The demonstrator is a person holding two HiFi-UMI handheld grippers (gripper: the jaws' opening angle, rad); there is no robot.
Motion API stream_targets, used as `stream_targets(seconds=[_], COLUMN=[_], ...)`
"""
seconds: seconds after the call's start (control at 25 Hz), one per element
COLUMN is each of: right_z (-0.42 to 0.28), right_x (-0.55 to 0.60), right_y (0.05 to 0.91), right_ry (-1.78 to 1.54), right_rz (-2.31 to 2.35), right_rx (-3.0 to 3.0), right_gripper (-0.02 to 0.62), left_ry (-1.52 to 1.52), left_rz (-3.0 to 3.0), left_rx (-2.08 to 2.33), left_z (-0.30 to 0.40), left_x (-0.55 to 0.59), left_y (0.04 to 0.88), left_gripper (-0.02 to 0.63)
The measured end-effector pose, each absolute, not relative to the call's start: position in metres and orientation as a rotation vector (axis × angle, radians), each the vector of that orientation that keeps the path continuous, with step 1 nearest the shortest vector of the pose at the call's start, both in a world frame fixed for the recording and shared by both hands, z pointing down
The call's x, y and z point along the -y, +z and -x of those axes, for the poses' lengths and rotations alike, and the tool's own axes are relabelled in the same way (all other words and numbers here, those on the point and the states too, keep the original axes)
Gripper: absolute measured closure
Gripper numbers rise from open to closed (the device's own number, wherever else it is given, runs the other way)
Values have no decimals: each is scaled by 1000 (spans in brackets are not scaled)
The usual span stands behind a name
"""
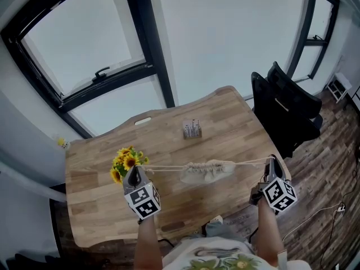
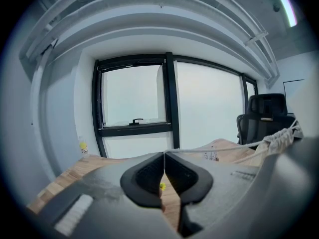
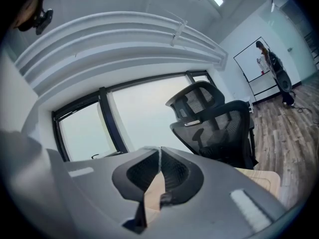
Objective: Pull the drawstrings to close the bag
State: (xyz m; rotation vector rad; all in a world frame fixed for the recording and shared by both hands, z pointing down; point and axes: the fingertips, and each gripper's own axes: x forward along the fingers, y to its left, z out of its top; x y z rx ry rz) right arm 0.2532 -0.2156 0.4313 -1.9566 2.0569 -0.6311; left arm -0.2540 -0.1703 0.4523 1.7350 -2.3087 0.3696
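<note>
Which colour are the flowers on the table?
Yellow; the flowers show best in the head view.

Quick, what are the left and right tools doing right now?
Left tool: closed, holding the left drawstring.
Right tool: closed, holding the right drawstring.

Two hand-held grey grippers, a pale printed top.
Dressed in a white short-sleeved top (image 1: 211, 259) printed with green leaves and yellow blooms, forearms uncovered. Topped, on the left gripper (image 1: 133, 171) and the right gripper (image 1: 273, 162) alike, with a white marker cube (image 1: 142, 200) faced in black square patterns. Built close up of matt grey shells bearing a pale rectangular label (image 2: 75, 215), with dark rounded fingers (image 2: 144, 178) hollowed and finely ribbed inside.
</note>
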Motion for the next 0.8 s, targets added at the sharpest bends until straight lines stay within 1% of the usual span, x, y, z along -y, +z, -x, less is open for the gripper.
stream_targets(seconds=[0.24,0.52,0.8], right_z=[-248,-258,-262], right_x=[213,212,218], right_y=[438,444,449], right_ry=[-670,-723,-945], right_rz=[1894,1912,1723], right_rx=[-2097,-2052,-1904], right_gripper=[588,588,591], left_ry=[353,343,88], left_rz=[-1747,-1844,-1703], left_rx=[2295,2228,2161], left_z=[248,230,244], left_x=[169,173,164], left_y=[457,453,451], left_gripper=[592,594,598])
